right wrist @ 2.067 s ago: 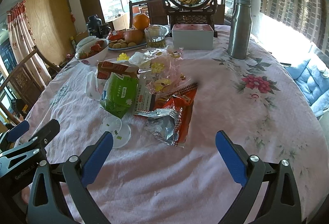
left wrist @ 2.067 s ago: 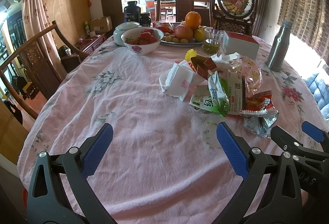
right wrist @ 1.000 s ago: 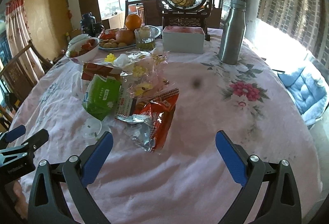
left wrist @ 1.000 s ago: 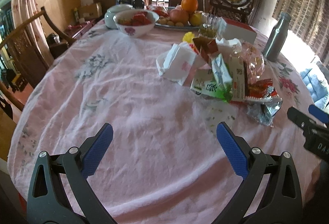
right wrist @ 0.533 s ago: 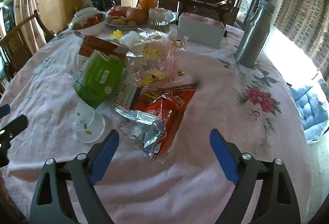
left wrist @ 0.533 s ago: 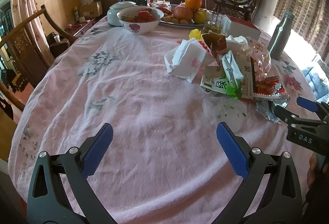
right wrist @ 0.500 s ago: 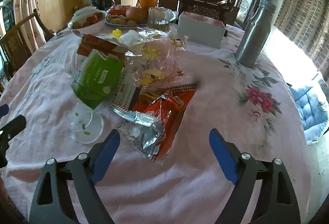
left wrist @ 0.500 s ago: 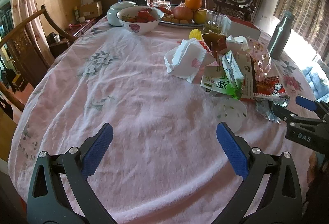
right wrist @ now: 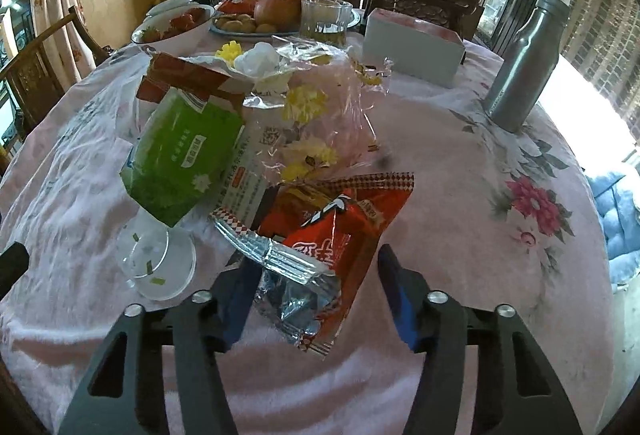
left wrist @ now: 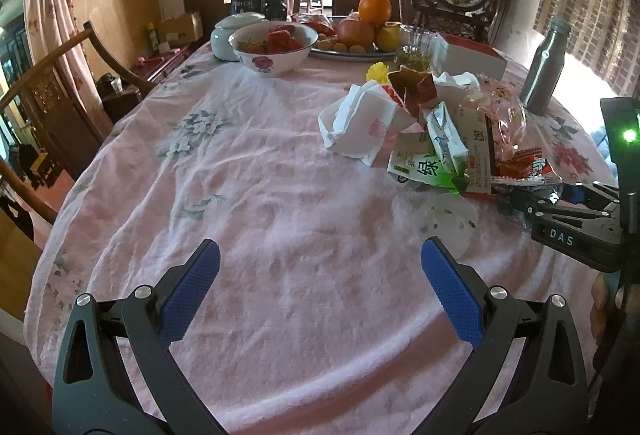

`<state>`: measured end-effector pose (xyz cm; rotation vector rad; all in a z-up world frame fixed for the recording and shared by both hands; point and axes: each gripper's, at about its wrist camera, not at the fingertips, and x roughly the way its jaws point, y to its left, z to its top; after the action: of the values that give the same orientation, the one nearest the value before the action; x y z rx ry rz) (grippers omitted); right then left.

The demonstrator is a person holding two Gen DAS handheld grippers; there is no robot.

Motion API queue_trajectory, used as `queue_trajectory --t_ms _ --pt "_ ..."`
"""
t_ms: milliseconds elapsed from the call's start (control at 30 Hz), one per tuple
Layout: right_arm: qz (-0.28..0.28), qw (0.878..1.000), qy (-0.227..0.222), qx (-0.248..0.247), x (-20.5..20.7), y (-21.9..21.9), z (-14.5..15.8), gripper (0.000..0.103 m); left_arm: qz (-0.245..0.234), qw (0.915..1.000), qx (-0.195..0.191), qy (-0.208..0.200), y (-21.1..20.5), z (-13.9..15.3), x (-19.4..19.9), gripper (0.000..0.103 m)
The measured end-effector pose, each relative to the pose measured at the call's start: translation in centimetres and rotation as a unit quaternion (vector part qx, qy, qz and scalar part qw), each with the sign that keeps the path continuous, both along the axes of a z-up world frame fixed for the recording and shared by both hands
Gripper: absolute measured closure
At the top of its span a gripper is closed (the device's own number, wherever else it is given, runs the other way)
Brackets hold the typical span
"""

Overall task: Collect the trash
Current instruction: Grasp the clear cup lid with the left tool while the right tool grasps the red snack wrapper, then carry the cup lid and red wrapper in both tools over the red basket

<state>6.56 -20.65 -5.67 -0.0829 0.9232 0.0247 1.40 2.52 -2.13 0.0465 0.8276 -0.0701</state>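
Note:
A pile of trash lies on the pink tablecloth [left wrist: 248,195]. It holds a red snack wrapper [right wrist: 340,219] with a silver foil end, a green packet [right wrist: 180,151], a clear bag of yellow flowers [right wrist: 320,107], a clear plastic lid [right wrist: 160,263] and white tissue [left wrist: 360,123]. My right gripper [right wrist: 316,279] straddles the foil end of the red wrapper. Its jaws are closing, and a gap still shows at the right pad. In the left wrist view it [left wrist: 532,201] reaches in from the right to the red wrapper [left wrist: 520,167]. My left gripper [left wrist: 316,255] hangs open over bare cloth, left of the pile.
A steel bottle [right wrist: 524,63], a white box [right wrist: 412,47] and a glass [right wrist: 324,19] stand behind the pile. A bowl of strawberries [left wrist: 272,47] and a fruit plate [left wrist: 352,53] sit at the far side. A wooden chair [left wrist: 48,87] stands at the table's left.
My right gripper came down and forward onto the red wrapper, and its jaws narrowed from wide open to either side of the foil end. The left gripper stayed where it was.

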Motion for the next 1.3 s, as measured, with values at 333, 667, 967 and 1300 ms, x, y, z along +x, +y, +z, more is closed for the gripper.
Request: queue_trajectory --t_ms 333,667,967,1300 --pt "-0.004 0.999 -0.010 0.030 -1.2 -1.0 0.6 0.097 -0.002 1.0000 0.003 -0.004 -0.3 0.2 -0.2 0.006" --pt "-0.038 0.992 -0.066 0.104 -7.1 -5.4 3.2 0.097 -0.002 1.0000 0.001 0.005 -0.5 -0.1 -0.1 0.006" --pt "-0.041 0.986 -0.077 0.145 -9.7 -7.2 3.0 0.097 -0.051 0.9983 -0.010 0.027 -4.3 -1.2 1.4 0.006" --pt "-0.035 0.984 -0.081 0.156 -10.1 -7.9 2.7 0.097 -0.092 0.9948 -0.010 0.042 -8.9 -3.0 4.2 0.010"
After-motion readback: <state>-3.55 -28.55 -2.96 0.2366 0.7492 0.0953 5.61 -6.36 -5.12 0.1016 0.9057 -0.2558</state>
